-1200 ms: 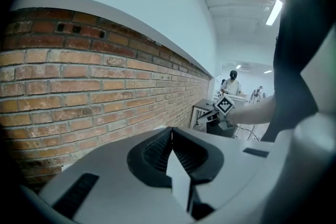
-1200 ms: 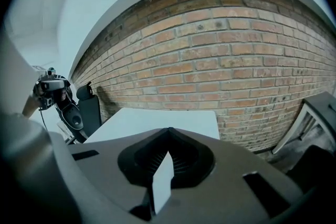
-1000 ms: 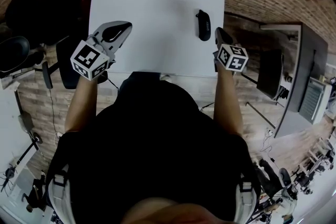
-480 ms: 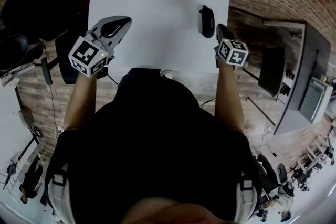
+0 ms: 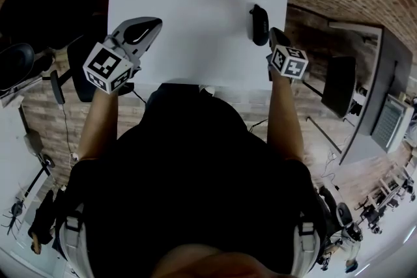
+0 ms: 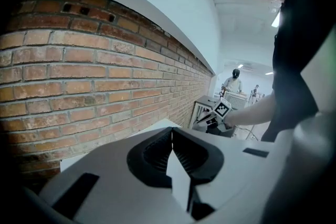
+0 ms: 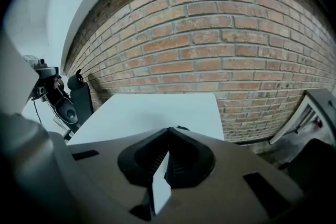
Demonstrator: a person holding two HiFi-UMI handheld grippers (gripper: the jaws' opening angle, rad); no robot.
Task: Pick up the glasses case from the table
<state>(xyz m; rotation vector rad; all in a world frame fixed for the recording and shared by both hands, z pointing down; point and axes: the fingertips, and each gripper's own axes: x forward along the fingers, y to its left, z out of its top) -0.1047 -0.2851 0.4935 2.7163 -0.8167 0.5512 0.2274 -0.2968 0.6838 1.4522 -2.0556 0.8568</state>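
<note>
The glasses case [image 5: 258,24] is a dark oblong lying on the white table [image 5: 195,3] near its right edge. My right gripper [image 5: 273,34] hovers just right of the case's near end, apart from it, with its jaws shut and nothing between them. In the right gripper view only a dark sliver of the case [image 7: 181,128] peeks over the shut right gripper [image 7: 168,131]. My left gripper [image 5: 155,25] hangs over the table's left front part, far from the case. In the left gripper view the left gripper [image 6: 171,131] is shut with nothing held.
A brick wall [image 7: 220,44] stands behind the table. Black office chairs [image 5: 19,65] sit left of it, one also showing as a chair [image 7: 79,94] in the right gripper view. A dark desk [image 5: 391,88] is at the right. A person [image 6: 233,80] stands far off.
Both grippers have sunk a little toward the table. The right one has edged slightly closer to the case. Both pairs of jaws have stayed shut.
</note>
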